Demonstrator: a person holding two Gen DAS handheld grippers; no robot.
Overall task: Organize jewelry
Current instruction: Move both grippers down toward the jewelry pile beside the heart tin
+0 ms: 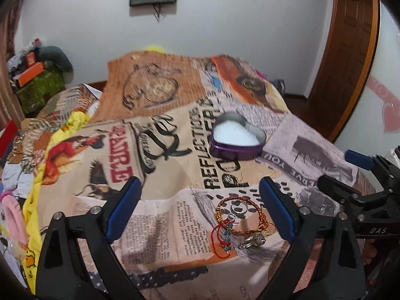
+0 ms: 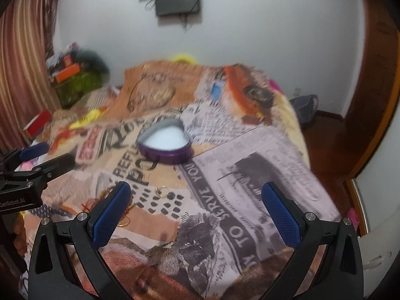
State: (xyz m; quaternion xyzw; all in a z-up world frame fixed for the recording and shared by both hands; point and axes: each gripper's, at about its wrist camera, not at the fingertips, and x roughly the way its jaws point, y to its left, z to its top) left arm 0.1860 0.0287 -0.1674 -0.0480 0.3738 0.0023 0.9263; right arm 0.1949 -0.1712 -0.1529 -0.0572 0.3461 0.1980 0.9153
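Purple heart tin [image 1: 236, 147], one; two grippers, empty

Left gripper [image 1: 200, 208]: black plastic arms, triangular cutouts, silver screw heads at pivots, blue textured pads [image 1: 123, 208]. Right gripper [image 2: 196, 213]: same build, black arms, silver screws, blue dimpled pads [image 2: 281, 215]. White lettering on black side bodies: "DAS" on one, partly legible text on other.

"SERVE YOU" on printed cloth [image 2: 225, 200]
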